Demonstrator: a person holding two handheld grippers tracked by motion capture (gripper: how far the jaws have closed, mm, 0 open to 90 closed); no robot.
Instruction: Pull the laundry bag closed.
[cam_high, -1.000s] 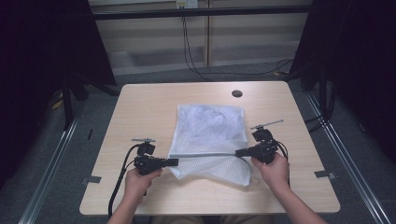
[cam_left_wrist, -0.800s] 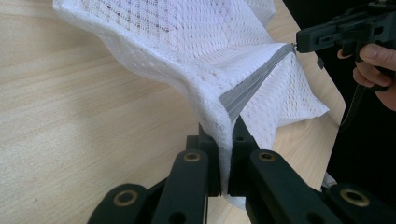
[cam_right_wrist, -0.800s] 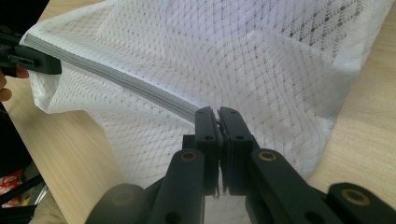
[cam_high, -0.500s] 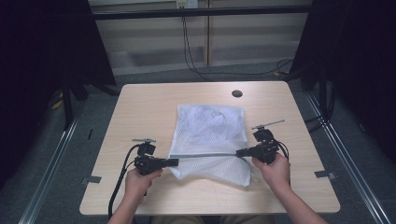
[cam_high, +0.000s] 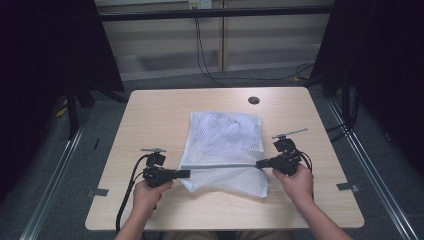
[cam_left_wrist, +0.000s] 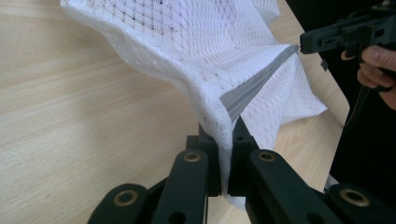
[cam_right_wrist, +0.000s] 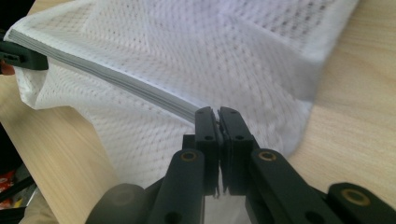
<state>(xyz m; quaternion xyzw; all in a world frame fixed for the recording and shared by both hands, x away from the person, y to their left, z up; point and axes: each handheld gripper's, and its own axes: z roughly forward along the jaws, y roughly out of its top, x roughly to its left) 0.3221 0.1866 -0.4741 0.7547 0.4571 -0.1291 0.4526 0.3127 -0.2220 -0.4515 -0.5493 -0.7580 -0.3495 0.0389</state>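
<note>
A white mesh bag (cam_high: 225, 140) with a grey zipper band (cam_high: 220, 166) lies on the wooden table (cam_high: 150, 115). My left gripper (cam_high: 184, 173) is shut on the band's left end, and the mesh (cam_left_wrist: 196, 51) rises from between its jaws. My right gripper (cam_high: 260, 163) is shut on the band's right end; the grey band (cam_right_wrist: 116, 77) runs away from its jaws to the far gripper. The band is stretched taut and lifted a little off the table between the two grippers. The bag's near flap (cam_high: 230, 182) hangs below it.
A round dark hole (cam_high: 253, 100) sits near the table's far edge. Black cables (cam_high: 125, 200) trail from the left gripper over the front edge. Metal rails (cam_high: 370, 165) run along the floor on both sides, with dark curtains beyond.
The bag's near flap has settled slightly. Both grippers hold the band's ends in nearly the same place.
</note>
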